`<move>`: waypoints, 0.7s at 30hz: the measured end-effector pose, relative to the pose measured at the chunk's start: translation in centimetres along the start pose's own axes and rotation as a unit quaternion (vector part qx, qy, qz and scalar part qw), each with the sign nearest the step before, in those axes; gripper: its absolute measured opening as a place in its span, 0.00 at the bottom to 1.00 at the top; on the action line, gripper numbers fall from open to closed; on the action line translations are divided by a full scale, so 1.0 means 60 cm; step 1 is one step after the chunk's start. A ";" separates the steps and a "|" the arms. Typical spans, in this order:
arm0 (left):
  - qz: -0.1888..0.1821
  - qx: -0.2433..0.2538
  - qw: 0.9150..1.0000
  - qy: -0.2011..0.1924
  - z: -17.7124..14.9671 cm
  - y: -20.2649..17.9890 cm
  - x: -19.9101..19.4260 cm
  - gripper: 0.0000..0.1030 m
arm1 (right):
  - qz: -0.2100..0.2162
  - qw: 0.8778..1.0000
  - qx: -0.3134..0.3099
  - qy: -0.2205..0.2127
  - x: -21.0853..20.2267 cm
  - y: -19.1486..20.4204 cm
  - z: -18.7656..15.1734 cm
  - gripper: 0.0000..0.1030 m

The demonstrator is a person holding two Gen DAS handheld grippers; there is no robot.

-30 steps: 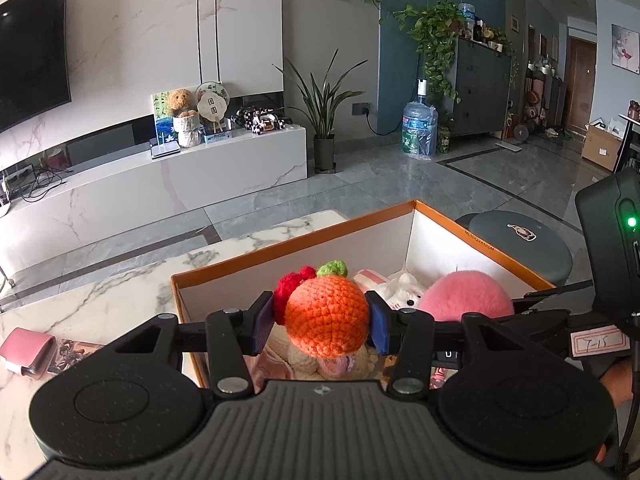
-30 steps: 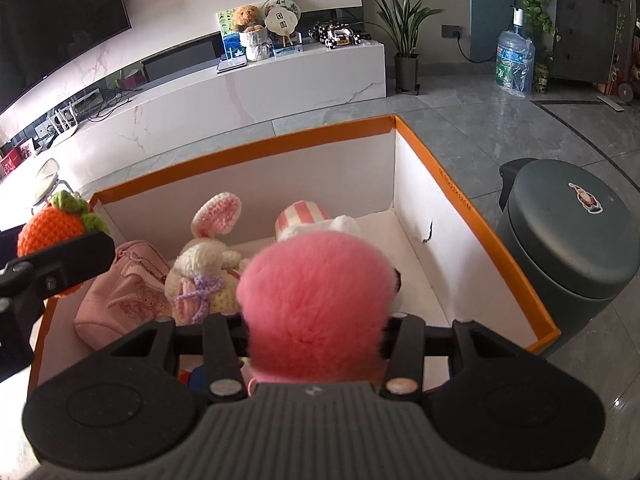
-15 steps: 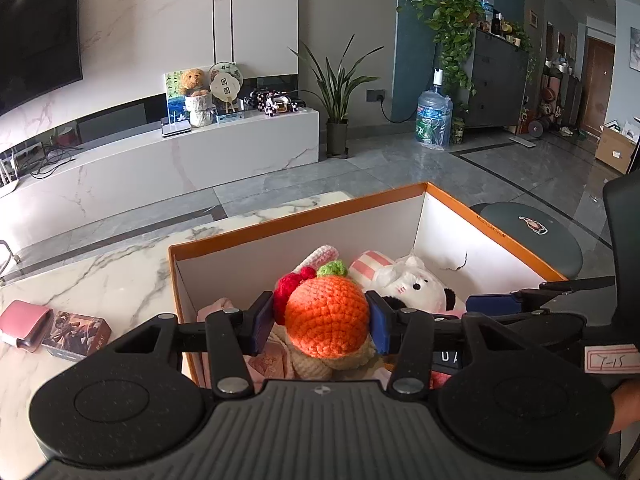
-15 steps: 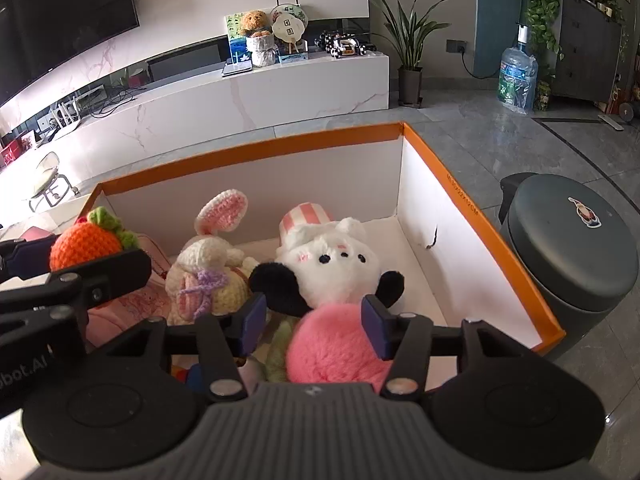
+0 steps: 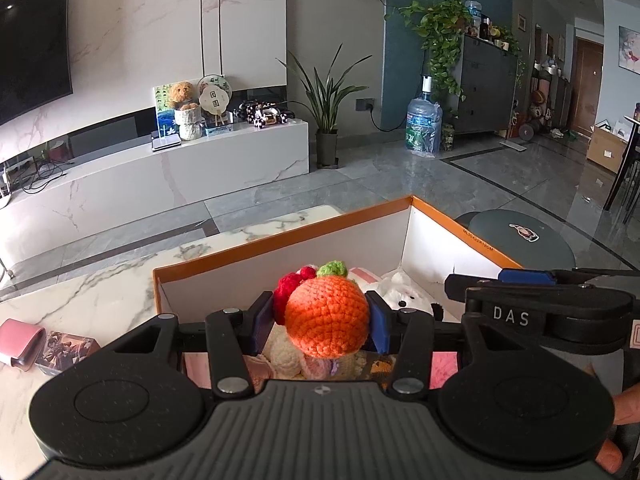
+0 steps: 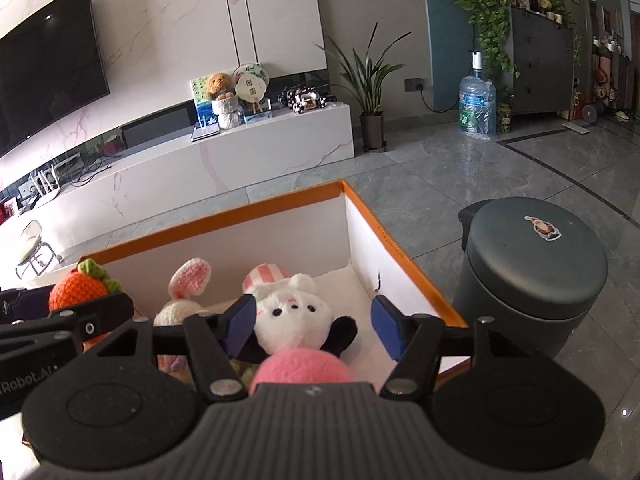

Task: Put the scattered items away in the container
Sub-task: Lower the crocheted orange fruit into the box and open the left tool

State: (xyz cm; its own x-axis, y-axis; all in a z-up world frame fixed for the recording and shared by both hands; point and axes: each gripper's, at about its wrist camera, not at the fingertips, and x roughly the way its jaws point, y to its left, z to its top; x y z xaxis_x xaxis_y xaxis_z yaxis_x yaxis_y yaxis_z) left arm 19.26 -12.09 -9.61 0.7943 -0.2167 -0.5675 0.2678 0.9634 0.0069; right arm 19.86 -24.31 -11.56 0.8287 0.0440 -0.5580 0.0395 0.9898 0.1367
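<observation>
A marble counter (image 5: 100,300) in a living room carries the orange-rimmed box (image 5: 280,240). The left gripper (image 5: 326,322) holds the crocheted orange (image 5: 326,320) clamped in its jaws above the box; the right gripper (image 6: 312,326) hangs with jaws spread, the pink pompom (image 6: 300,366) lying below among the plush toys. The two tools sit close, so they may collide on release. The box floor is mostly hidden.

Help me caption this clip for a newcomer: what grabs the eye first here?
The bright orange crocheted fruit, clamped in the left gripper above the orange-rimmed box. Next, the fluffy pink ball lying in the box beneath the open right gripper, beside a white plush.
</observation>
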 end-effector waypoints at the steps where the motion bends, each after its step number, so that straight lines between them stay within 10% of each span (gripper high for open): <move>1: -0.003 0.004 1.000 0.001 0.000 -0.004 0.005 0.54 | -0.002 1.000 0.003 -0.004 -0.001 -0.003 0.000 0.49; 9: -0.039 0.041 0.998 0.007 0.014 -0.044 0.046 0.54 | -0.017 0.999 0.018 -0.046 -0.018 -0.028 0.009 0.26; 21: -0.096 0.114 0.989 0.025 0.023 -0.123 0.111 0.54 | -0.056 0.994 0.063 -0.074 -0.025 -0.092 0.018 0.23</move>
State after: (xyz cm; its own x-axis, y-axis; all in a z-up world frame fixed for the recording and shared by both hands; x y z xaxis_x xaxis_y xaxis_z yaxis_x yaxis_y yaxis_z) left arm 23.34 -20.84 -12.33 0.6914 -0.3781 -0.6156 0.5308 0.8439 0.0779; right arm 19.01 -30.01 -10.58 0.8876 -0.0940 -0.4509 0.1968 0.9625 0.1867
